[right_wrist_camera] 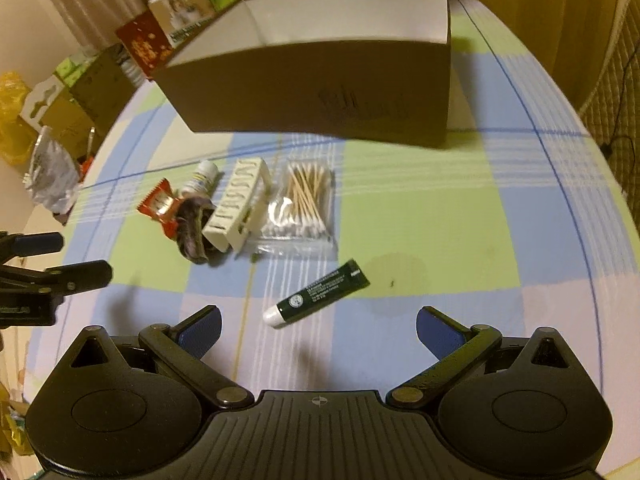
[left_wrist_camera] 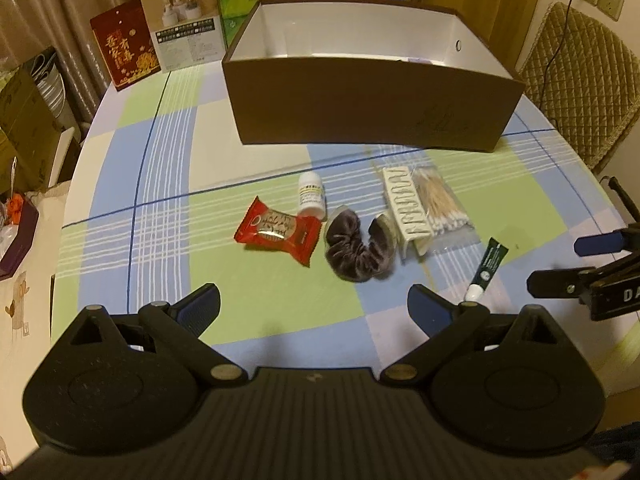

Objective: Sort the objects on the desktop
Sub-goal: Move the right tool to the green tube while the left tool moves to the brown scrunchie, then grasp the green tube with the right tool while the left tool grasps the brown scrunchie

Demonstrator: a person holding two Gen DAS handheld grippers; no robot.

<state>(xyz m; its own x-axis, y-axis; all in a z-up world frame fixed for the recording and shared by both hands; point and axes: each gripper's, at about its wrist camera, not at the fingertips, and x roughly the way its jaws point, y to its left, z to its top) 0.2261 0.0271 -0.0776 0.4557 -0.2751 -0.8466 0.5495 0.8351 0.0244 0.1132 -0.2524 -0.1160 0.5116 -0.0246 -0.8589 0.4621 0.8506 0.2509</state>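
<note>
Box (left_wrist_camera: 360, 108), upper centre: seemingly empty. Six items mid-frame, unsorted. Left gripper (left_wrist_camera: 314, 308), right gripper (right_wrist_camera: 318, 330): jaws spread, holding nothing.

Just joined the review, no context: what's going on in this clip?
A person holds two handheld grippers over a checked tablecloth; both are open and empty. The left gripper faces a red snack packet, a white pill bottle and a velvet scrunchie. The right gripper hovers just short of a dark green tube. A white hair claw and a bag of cotton swabs lie beyond. All six lie outside the brown box; its floor is mostly hidden.
</note>
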